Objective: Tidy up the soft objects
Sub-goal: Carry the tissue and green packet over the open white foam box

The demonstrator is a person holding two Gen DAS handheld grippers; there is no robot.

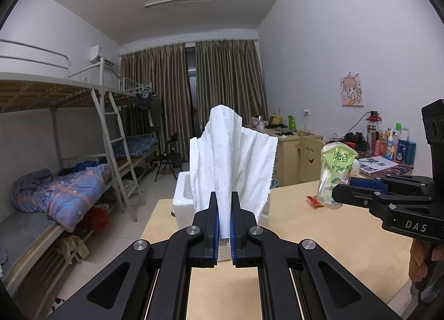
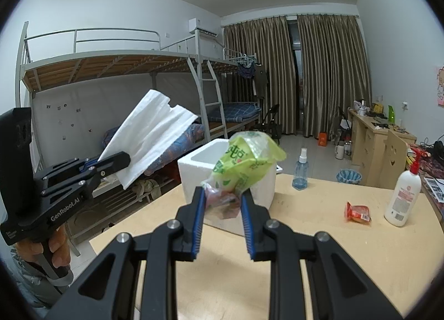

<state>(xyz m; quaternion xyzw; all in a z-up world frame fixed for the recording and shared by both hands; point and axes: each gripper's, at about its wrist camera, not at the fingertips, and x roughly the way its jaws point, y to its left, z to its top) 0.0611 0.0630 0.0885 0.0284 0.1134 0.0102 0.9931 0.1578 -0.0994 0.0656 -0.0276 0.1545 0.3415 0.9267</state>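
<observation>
My left gripper [image 1: 224, 203] is shut on a white towel [image 1: 230, 159] and holds it up above the table; it also shows in the right wrist view [image 2: 151, 132]. My right gripper [image 2: 222, 195] is shut on a crumpled green plastic pack [image 2: 247, 159], held in the air in front of a white foam box [image 2: 205, 164]. In the left wrist view the pack [image 1: 335, 170] is at the right and the foam box [image 1: 183, 195] stands behind the towel, mostly hidden.
On the wooden table [image 2: 333, 236] stand a blue spray bottle [image 2: 301, 170], a white pump bottle [image 2: 403, 197] and a red snack packet [image 2: 358, 213]. Bunk beds [image 2: 111, 75] are at the left, desks [image 2: 374, 136] along the right wall.
</observation>
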